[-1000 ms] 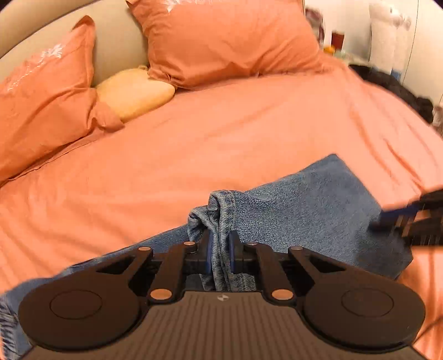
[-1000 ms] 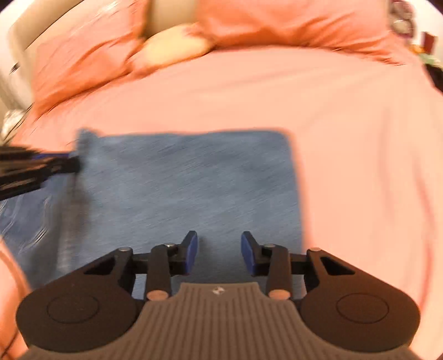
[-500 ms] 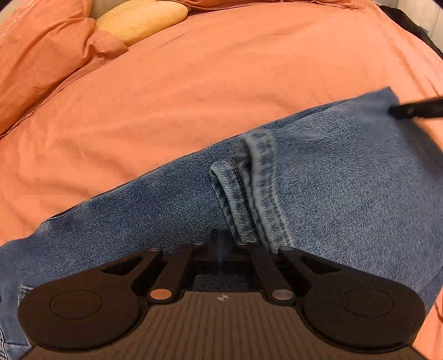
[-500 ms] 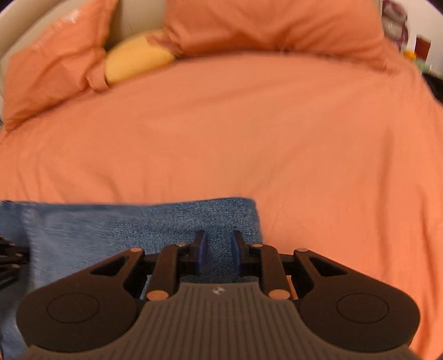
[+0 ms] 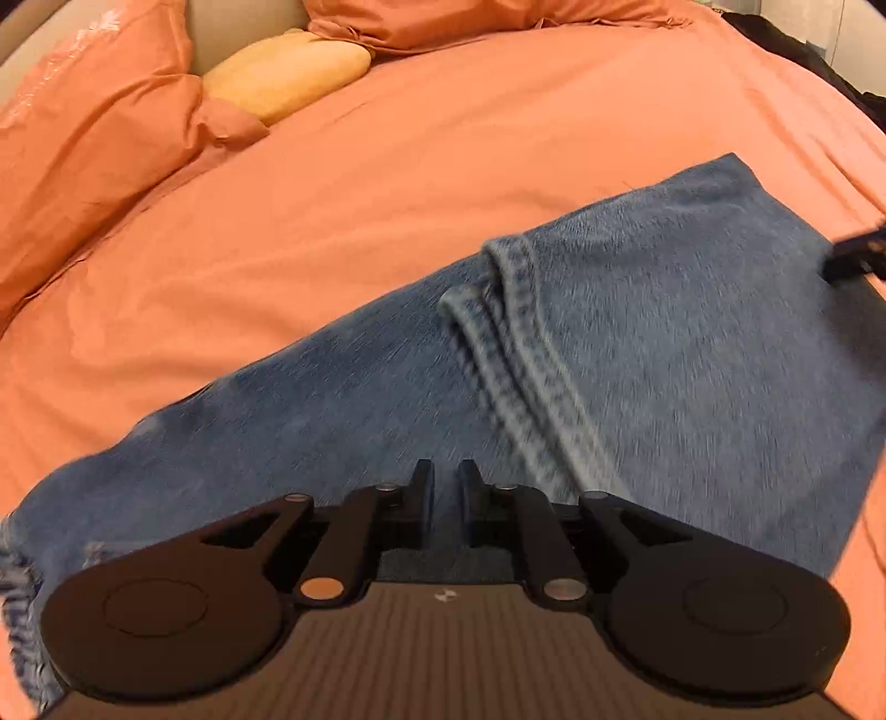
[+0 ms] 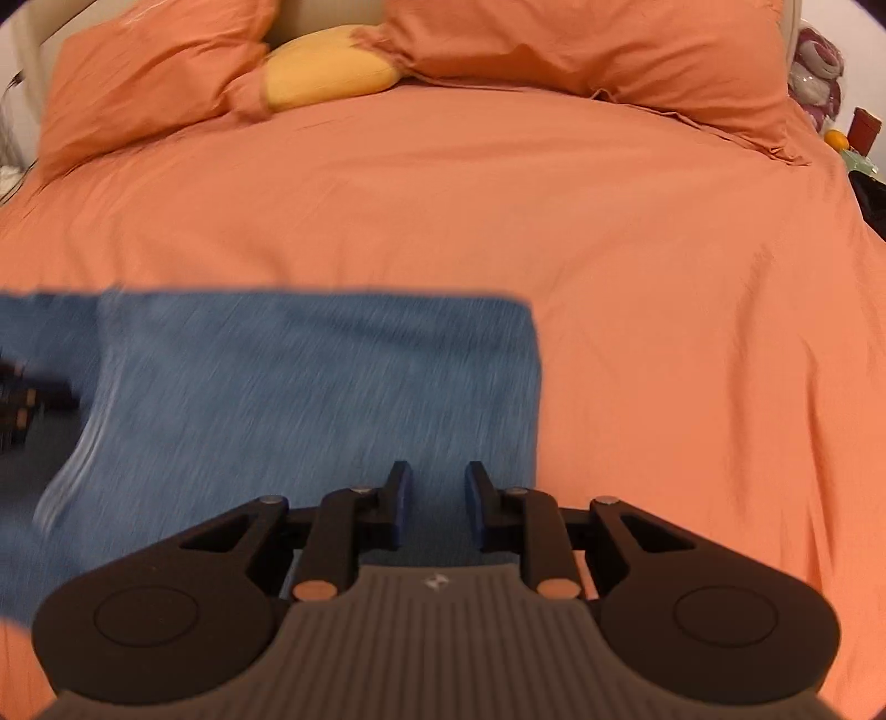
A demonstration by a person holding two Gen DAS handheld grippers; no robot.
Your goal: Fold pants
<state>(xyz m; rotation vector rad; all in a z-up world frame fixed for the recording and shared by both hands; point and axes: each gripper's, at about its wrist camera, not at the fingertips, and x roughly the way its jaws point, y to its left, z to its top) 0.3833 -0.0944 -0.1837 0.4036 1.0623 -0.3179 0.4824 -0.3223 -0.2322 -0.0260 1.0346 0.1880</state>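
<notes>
Pants (image 5: 664, 354): blue denim, coarse weave, stitched hem. Bedspread (image 6: 637, 277): orange cloth, smooth, matt, lightly creased. Far pillows (image 6: 581, 50): same orange cloth. Grippers: left gripper (image 5: 446, 498), right gripper (image 6: 437, 501), matt black plastic, ribbed housing.

Blue denim pants (image 5: 637, 354), folded over flat on orange bedding, stitched hem atop the leg.

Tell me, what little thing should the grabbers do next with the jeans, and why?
Probably pinch the hem end again and fold the jeans over once more. The leg already lies doubled back on itself on the orange bedspread, yet it's still long. The left gripper shows a narrow gap with nothing clamped, and the right gripper is open over the denim, so both look free.
</notes>
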